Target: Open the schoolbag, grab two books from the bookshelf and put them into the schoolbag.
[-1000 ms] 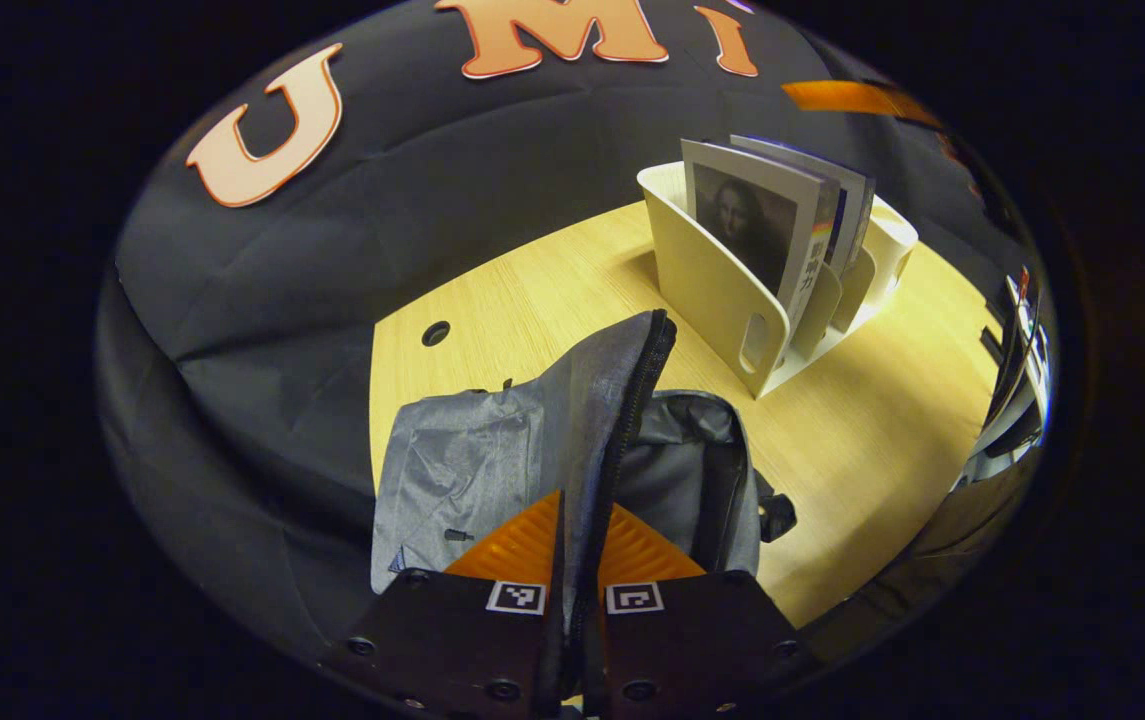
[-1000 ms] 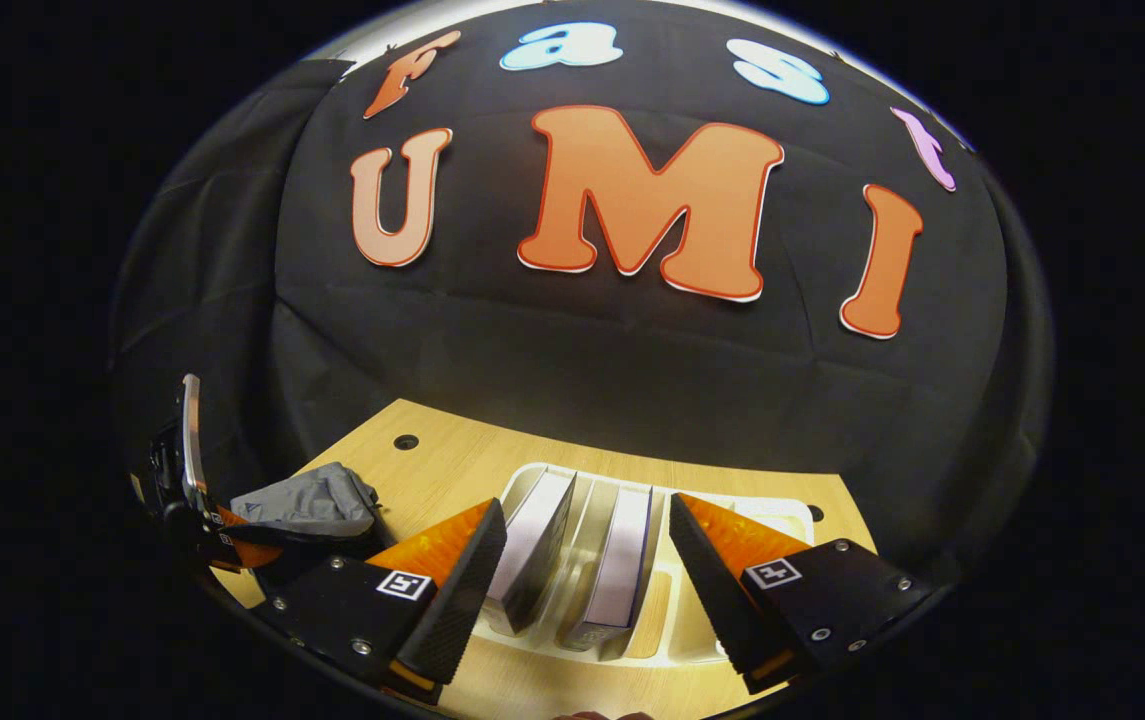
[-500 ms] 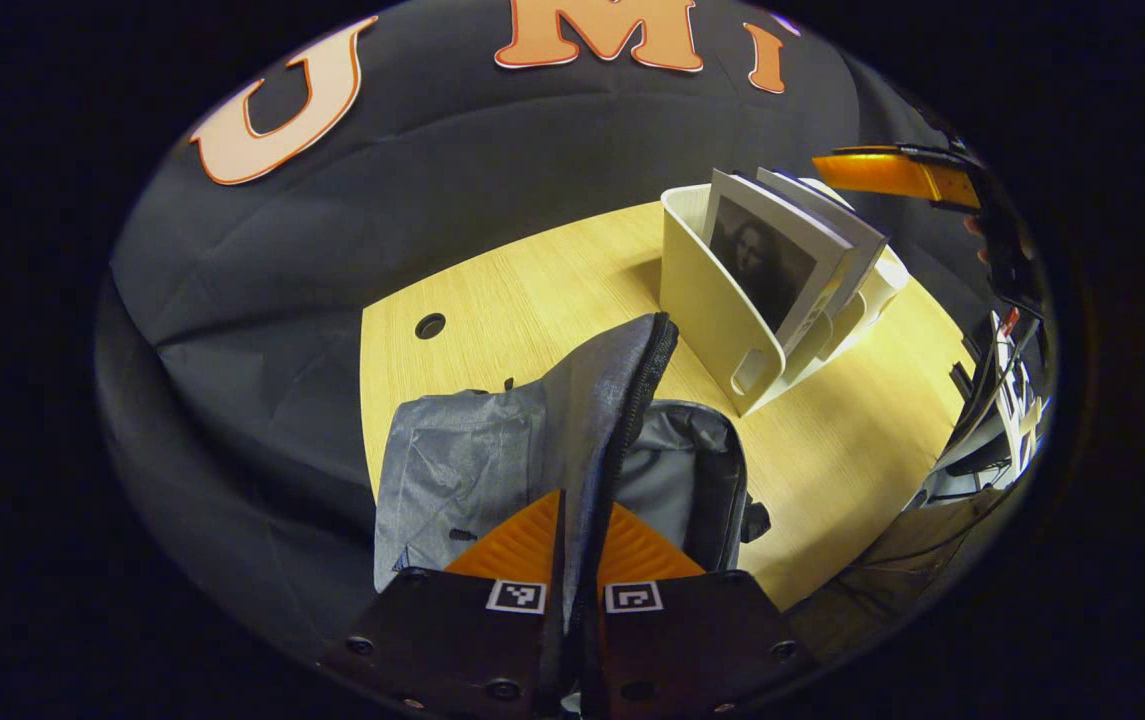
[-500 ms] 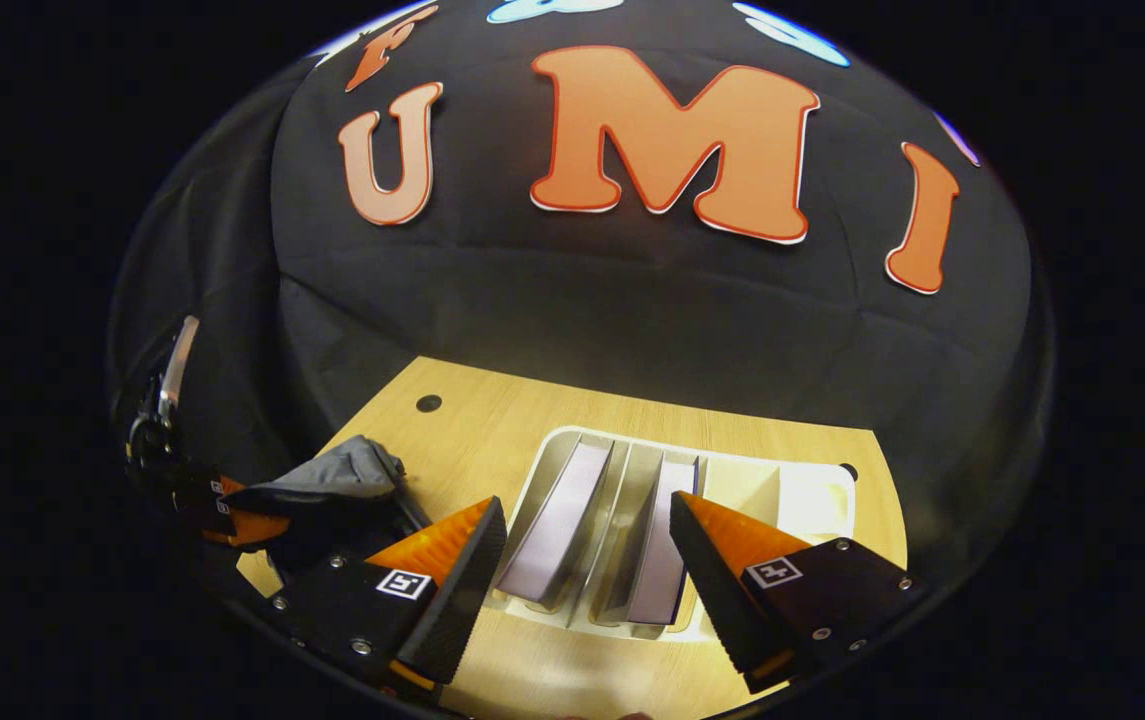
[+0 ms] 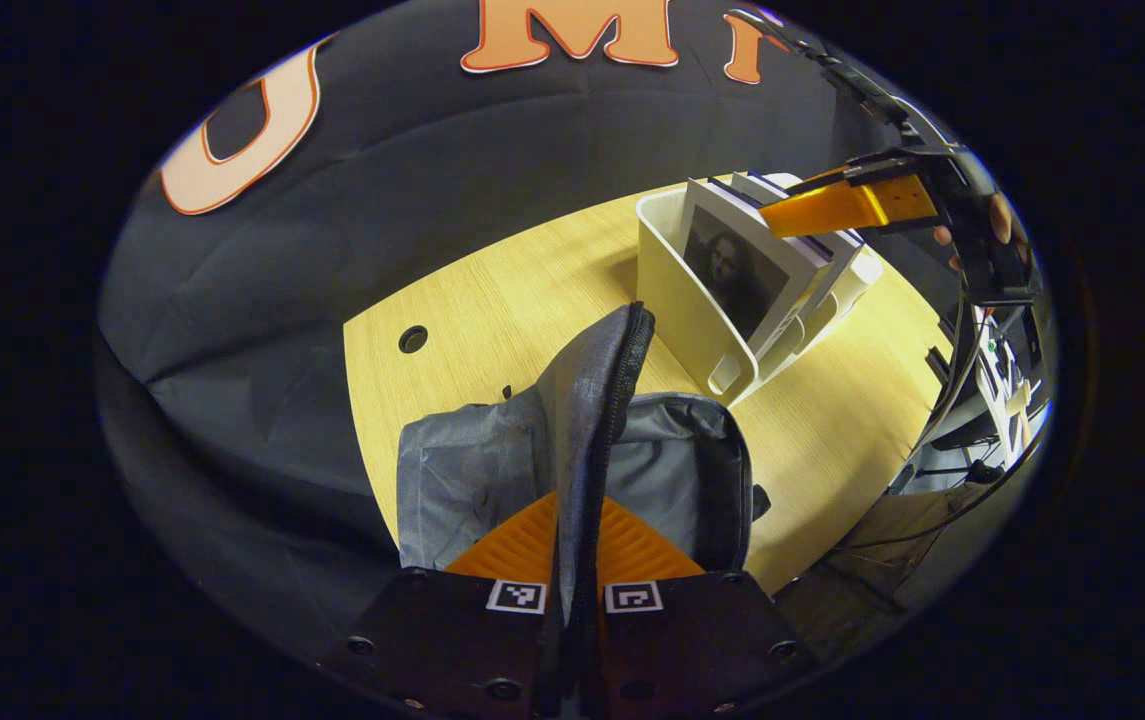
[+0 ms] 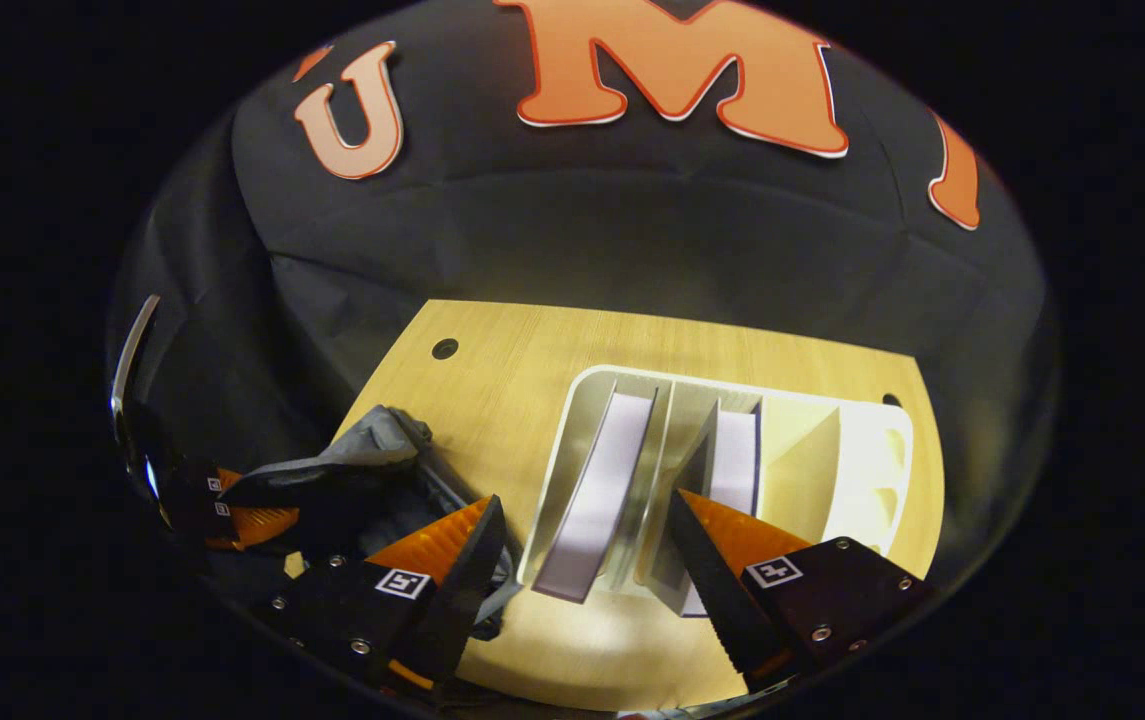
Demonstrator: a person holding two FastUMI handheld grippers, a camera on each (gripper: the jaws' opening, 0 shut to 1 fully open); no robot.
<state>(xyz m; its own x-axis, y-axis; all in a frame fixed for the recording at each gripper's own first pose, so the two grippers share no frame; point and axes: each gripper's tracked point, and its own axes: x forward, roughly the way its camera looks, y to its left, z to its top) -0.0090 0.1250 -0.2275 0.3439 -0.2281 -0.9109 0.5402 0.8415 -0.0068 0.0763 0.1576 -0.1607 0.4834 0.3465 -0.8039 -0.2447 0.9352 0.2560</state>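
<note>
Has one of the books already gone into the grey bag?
No: in the right gripper view both books stand in the white bookshelf, and the right tongs hang open above them.

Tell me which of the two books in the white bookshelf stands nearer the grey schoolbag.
The book with the portrait cover, in the white bookshelf's slot closest to the grey schoolbag. The second book stands one slot farther, behind it.

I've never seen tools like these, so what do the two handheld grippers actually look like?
Each has two wedge-shaped, ribbed fingers on dark blocks studded with screws, each block bearing a small square black-and-white marker: the left gripper, the right gripper.
</note>
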